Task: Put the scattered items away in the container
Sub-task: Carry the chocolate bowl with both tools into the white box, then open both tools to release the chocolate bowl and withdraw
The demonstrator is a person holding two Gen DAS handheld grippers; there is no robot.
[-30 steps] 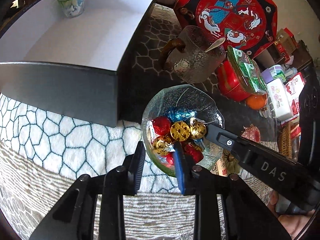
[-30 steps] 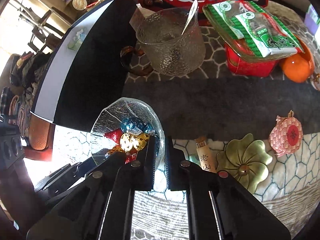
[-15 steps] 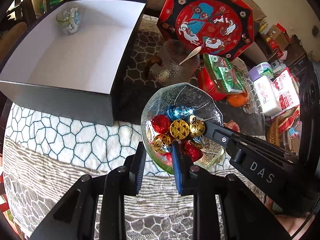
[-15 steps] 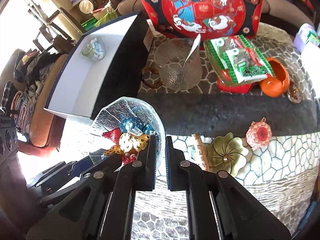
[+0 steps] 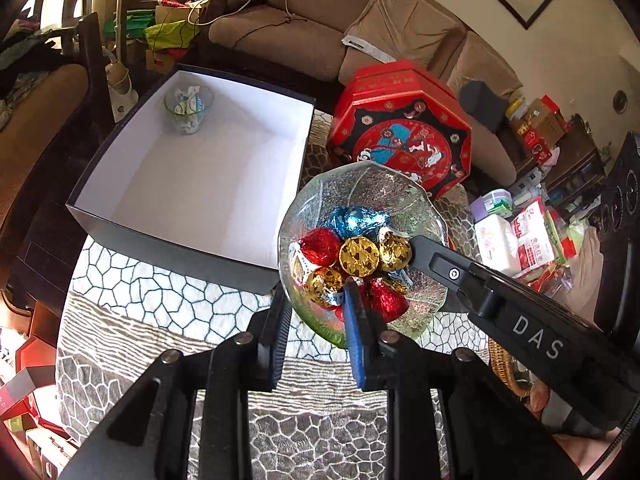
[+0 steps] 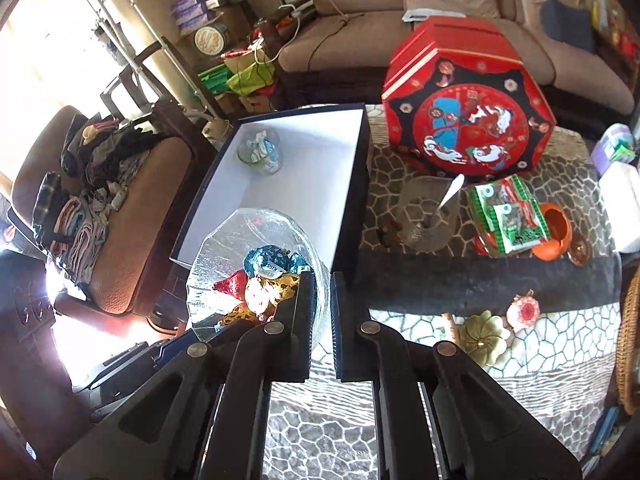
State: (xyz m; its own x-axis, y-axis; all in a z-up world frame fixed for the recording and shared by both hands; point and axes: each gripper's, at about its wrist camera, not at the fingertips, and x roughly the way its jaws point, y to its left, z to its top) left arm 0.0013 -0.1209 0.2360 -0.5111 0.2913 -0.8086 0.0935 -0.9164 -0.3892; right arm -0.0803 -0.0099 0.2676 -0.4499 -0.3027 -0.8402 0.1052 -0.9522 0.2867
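Lifted clear of the tablecloth [image 5: 168, 312] since earlier, the glass candy bowl [image 5: 362, 254], fragile and slippery, stays rim-clamped by left gripper [image 5: 316, 322] and right gripper [image 6: 322, 320], beside the box [image 5: 192, 184].

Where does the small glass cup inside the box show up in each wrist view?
Left wrist: small glass cup upper left, in the box's far corner.
Right wrist: small glass cup left of centre, same corner.
Shared landmark: red octagonal tin, right of the box.
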